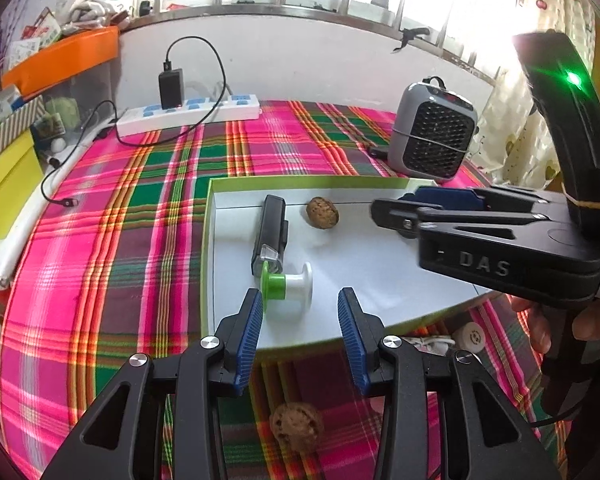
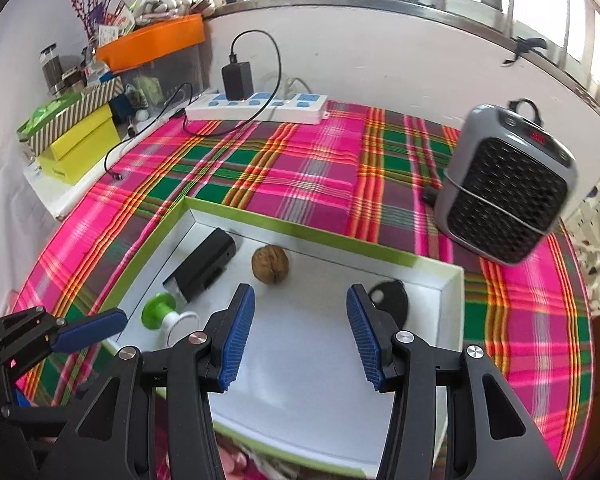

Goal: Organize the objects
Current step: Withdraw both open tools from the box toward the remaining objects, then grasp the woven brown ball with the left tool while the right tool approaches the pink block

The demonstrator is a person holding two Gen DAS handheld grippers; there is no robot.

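A white tray with a green rim (image 1: 209,216) (image 2: 454,280) lies on the plaid cloth. In it lie a black device (image 1: 269,232) (image 2: 204,268), a walnut (image 1: 322,213) (image 2: 270,265), a green and white spool (image 1: 286,285) (image 2: 166,314) and a black flat piece (image 2: 392,300). A second walnut (image 1: 297,426) lies on the cloth below my left gripper. My left gripper (image 1: 300,308) is open and empty, over the tray's near edge, with the spool just ahead of its left finger. My right gripper (image 2: 300,310) is open and empty above the tray; it also shows in the left wrist view (image 1: 384,210).
A grey fan heater (image 1: 432,136) (image 2: 504,188) stands at the table's back right. A white power strip (image 1: 188,114) (image 2: 256,108) with a black charger and cable lies at the back. Yellow and orange boxes (image 2: 80,144) are stacked at left. A white round thing (image 1: 472,336) lies by the tray.
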